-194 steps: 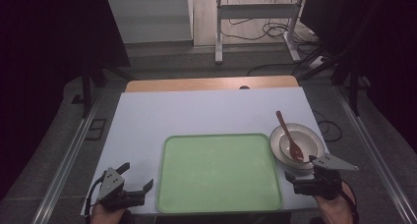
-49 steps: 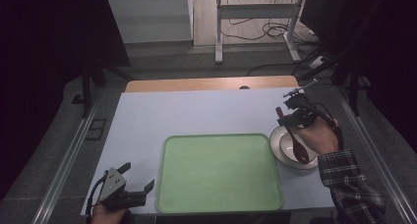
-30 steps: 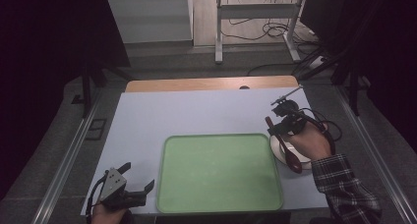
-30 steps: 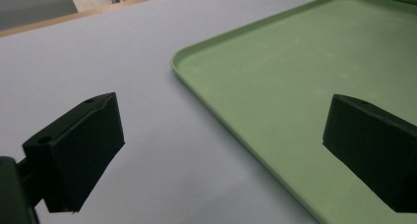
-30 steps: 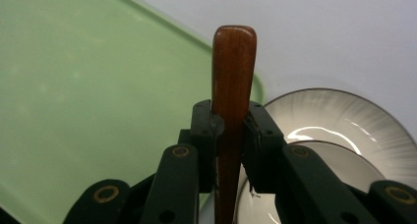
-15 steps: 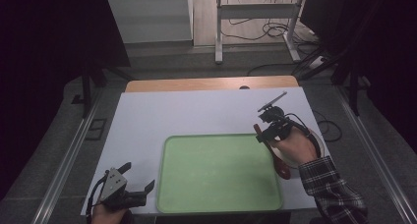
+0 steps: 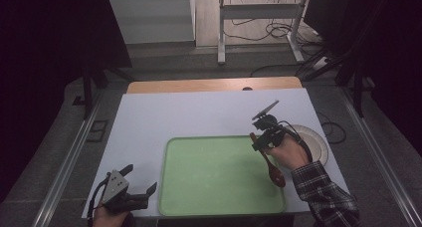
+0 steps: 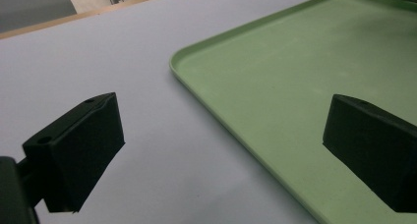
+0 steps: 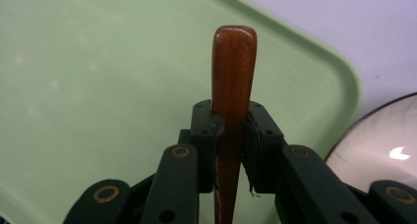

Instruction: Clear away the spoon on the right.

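Note:
A brown wooden spoon (image 7: 269,161) hangs over the right part of the green tray (image 7: 209,187), with my right gripper (image 7: 259,140) shut on its handle (image 9: 233,81). The spoon's bowl end points toward the tray's near right corner. The right gripper view looks down the handle onto the tray (image 9: 98,76) below. Right of the tray stands a white bowl (image 7: 314,140), partly hidden behind the hand; its rim (image 9: 378,135) shows beside the jaws. My left gripper (image 7: 141,184) rests at the table's near left corner, open, with nothing between its jaws; the tray's corner (image 8: 275,76) lies ahead of it.
The white tabletop (image 7: 199,112) stretches bare behind and left of the tray. A wooden strip (image 7: 214,84) runs along its far edge. Metal rails (image 7: 74,152) flank the table, and cables lie on the floor beyond.
My right gripper has carried the spoon from over the bowl leftward and down, to above the tray's right side. The left gripper has stayed put.

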Demonstrator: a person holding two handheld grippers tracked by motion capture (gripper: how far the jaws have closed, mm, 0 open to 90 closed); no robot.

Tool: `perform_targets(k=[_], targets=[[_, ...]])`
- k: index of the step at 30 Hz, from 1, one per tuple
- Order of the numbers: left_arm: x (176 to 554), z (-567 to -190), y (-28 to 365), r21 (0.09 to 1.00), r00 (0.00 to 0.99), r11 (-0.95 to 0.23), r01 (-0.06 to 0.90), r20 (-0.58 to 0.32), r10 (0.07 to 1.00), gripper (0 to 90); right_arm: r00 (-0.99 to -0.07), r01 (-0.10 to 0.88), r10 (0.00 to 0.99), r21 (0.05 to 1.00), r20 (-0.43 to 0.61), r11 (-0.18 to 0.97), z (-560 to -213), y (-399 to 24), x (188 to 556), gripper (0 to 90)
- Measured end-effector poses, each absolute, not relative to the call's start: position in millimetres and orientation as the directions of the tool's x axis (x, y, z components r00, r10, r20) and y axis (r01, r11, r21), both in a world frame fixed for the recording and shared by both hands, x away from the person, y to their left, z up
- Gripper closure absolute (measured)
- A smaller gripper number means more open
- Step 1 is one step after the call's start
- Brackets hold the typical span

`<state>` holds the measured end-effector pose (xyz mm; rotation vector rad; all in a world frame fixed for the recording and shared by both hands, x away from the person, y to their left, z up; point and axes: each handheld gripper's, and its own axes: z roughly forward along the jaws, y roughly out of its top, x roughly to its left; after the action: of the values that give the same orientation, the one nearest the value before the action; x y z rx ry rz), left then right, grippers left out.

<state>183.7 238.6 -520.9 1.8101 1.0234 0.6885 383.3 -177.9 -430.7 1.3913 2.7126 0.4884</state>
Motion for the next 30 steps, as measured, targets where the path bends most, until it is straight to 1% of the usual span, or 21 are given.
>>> perform_targets(k=[10,20,22,24,26,30], targets=[[184.0,-520.9,238.4,0.905,0.500,-0.236,0.353,0.031,0.866,1.8,-0.575,0.801,0.811,0.269,0.102,0.534,-454.9,-172.0,385.5,76.4],[184.2,-520.9,238.0,0.904,0.502,-0.241,0.352,0.035,0.864,1.8,-0.595,0.788,0.800,0.256,0.080,0.560,-473.7,-165.8,382.1,75.7],[184.2,-520.9,237.8,0.904,0.502,-0.241,0.352,0.035,0.864,1.7,-0.599,0.784,0.797,0.259,0.078,0.564,-474.2,-165.0,381.4,74.4],[184.2,-520.9,237.8,0.904,0.503,-0.242,0.352,0.036,0.864,1.7,-0.605,0.777,0.793,0.270,0.072,0.569,-471.9,-165.2,380.8,69.6],[184.2,-520.9,237.7,0.904,0.503,-0.242,0.352,0.036,0.864,1.8,-0.614,0.768,0.786,0.289,0.073,0.572,-468.6,-166.1,380.0,66.9],[184.3,-520.9,237.7,0.904,0.503,-0.242,0.352,0.036,0.864,1.8,-0.625,0.753,0.778,0.318,0.071,0.576,-463.5,-167.7,376.7,67.7]])
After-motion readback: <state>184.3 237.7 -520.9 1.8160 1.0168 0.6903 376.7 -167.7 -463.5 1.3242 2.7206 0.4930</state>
